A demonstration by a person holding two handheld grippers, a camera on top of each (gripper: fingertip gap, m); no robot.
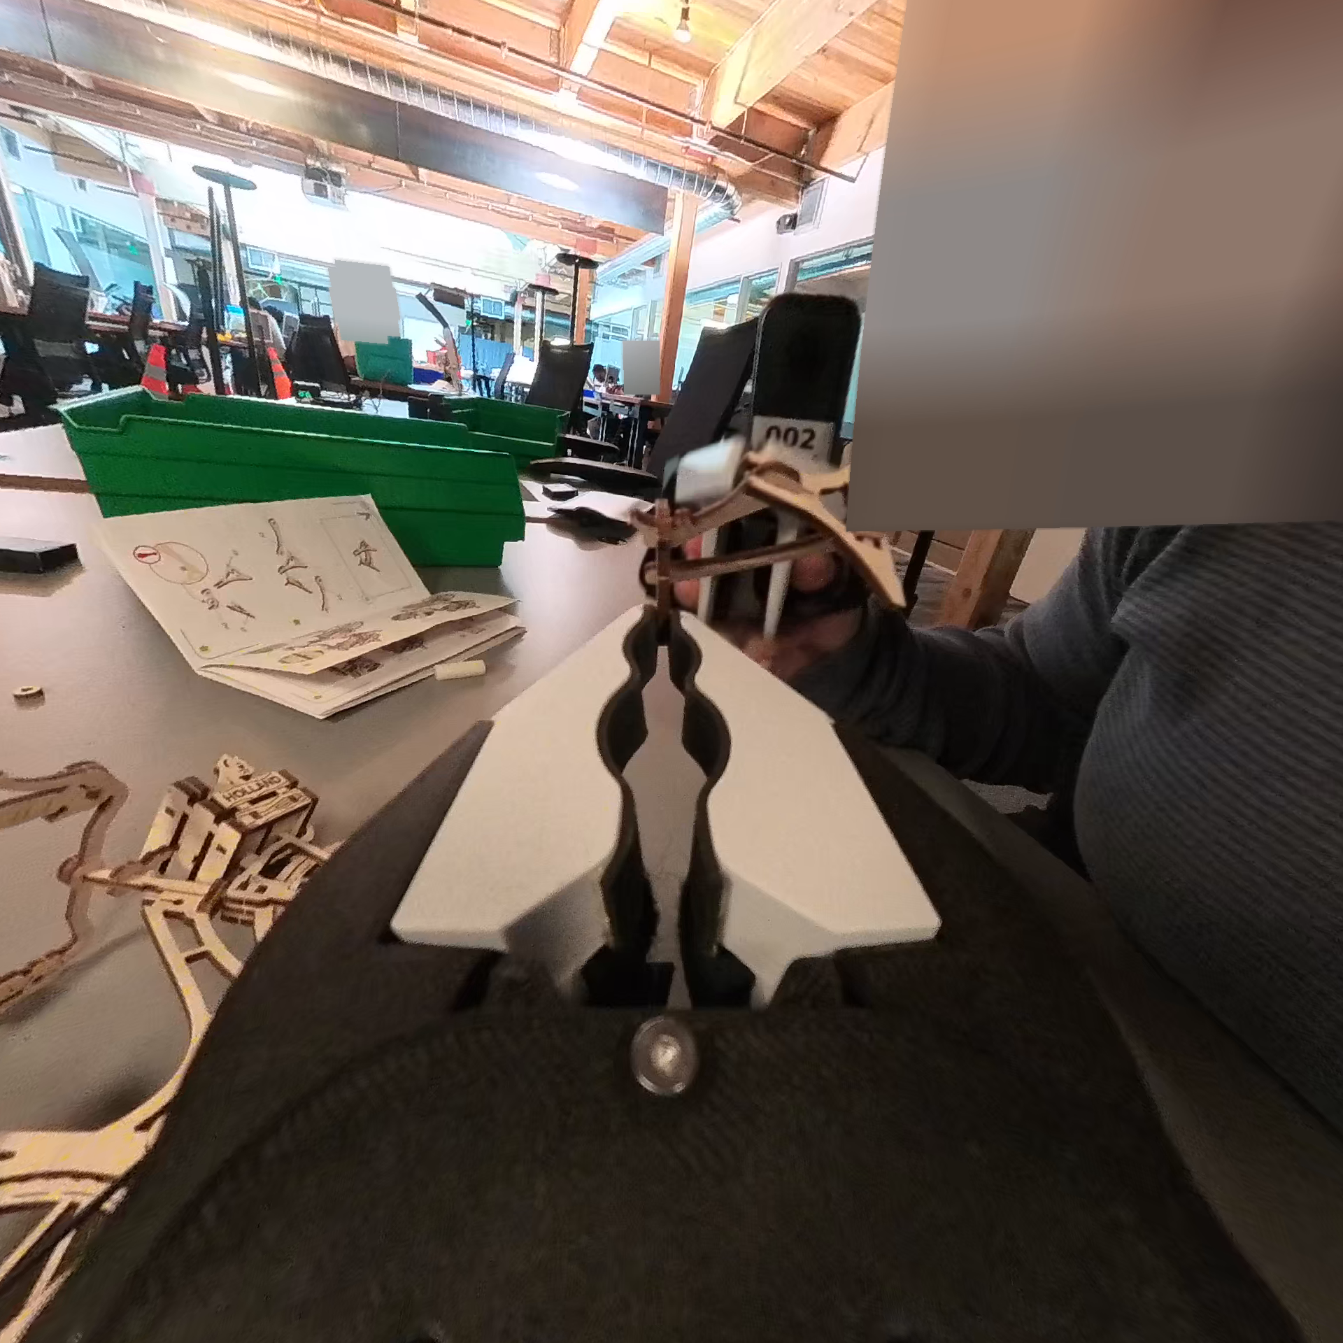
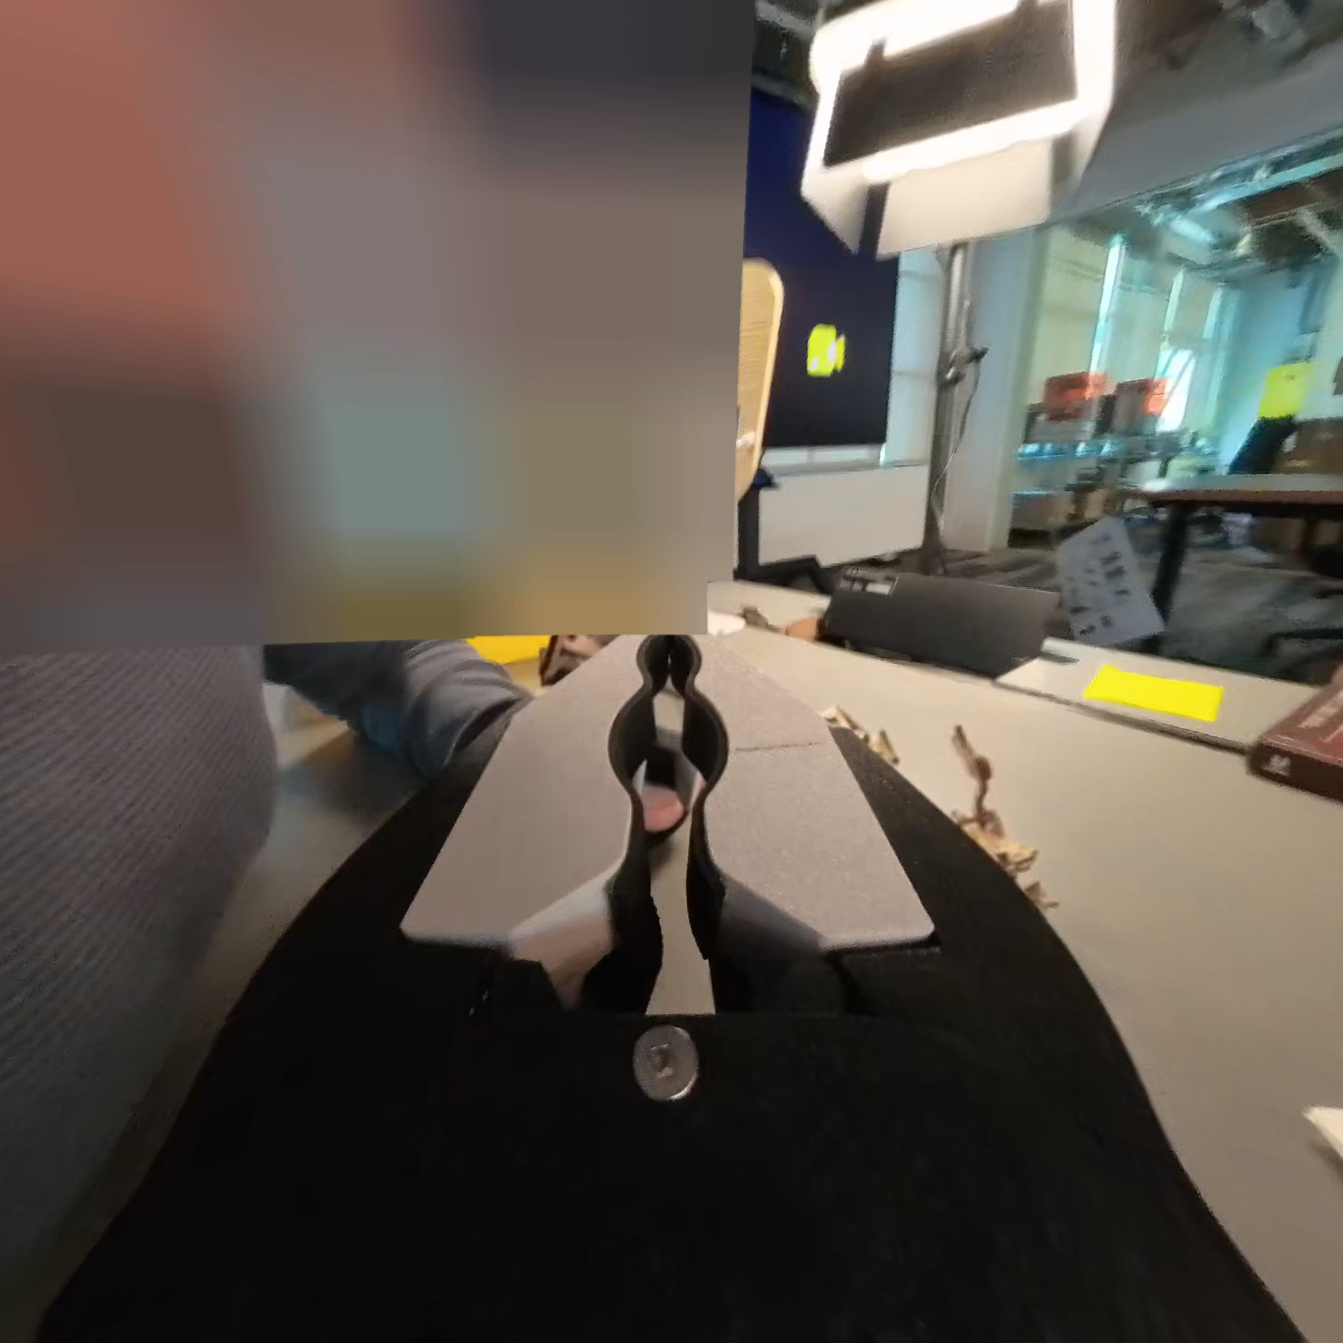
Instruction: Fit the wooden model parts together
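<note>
Left hand-held gripper (image 1: 661,625) nearly closed, tips pinching the thin upright strut of a pale laser-cut plywood winged sub-assembly (image 1: 770,523), raised clear of the grey tabletop (image 1: 145,654). Right hand-held gripper (image 2: 667,650) also drawn in to a narrow gap at the tips; seen from the left wrist view, meeting the same assembly from the far side (image 1: 734,574), though which piece it clamps cannot be told, since its own view is masked just beyond the tips.

More of the kit on the near left: a blocky tan plywood model body (image 1: 240,821) lying on emptied plywood cut-out sheets (image 1: 73,930). Farther back, an open white instruction booklet with line drawings (image 1: 305,603), a small white cylindrical stick (image 1: 460,669) beside it, stacked green plastic bins (image 1: 305,465) behind. In the right wrist view, scattered brown wooden offcuts (image 2: 981,821) on the tabletop, plus a yellow paper sheet (image 2: 1152,694).

Probable handling: very light, stiff across the flat, brittle along slender arms and tabs; likely to snap if twisted. Best held close to the joint, on broad flat faces near slots, pressing straight along the tab, never by wing tips.
</note>
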